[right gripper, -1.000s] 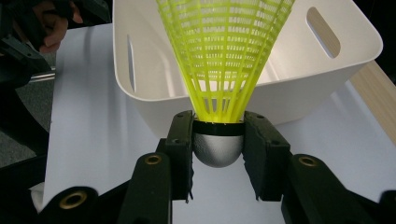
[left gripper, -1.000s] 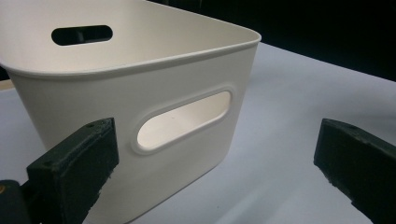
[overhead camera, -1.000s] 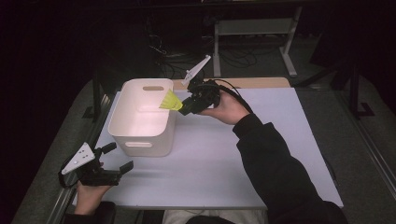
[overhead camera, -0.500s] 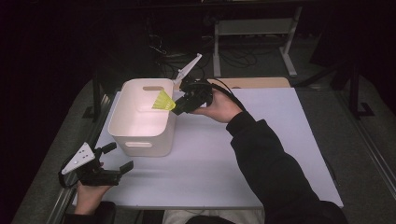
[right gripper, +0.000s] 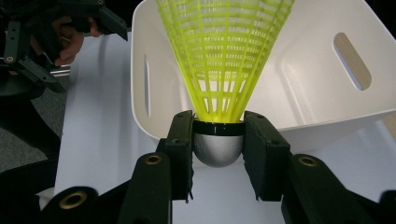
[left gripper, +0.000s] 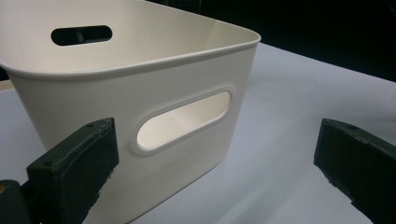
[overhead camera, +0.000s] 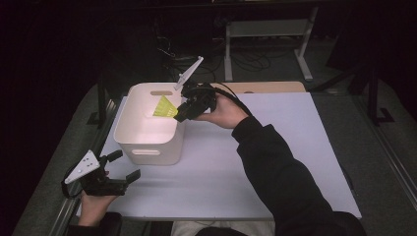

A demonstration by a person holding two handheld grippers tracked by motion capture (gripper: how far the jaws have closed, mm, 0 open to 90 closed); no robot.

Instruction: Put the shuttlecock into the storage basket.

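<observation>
- Right gripper (overhead camera: 183, 112), centre of the high view, has its jaws clamped on the silver cork of a yellow shuttlecock (right gripper: 219, 70), skirt pointing over the rim of the white storage bin (overhead camera: 147, 142).
- Left gripper (overhead camera: 120, 167) sits at lower left with jaws spread wide, holding nothing, just beside the bin's handle slot (left gripper: 184, 121).
- Looks like the drop-off step: next, carry the cork past the rim, then let the jaws part.
</observation>
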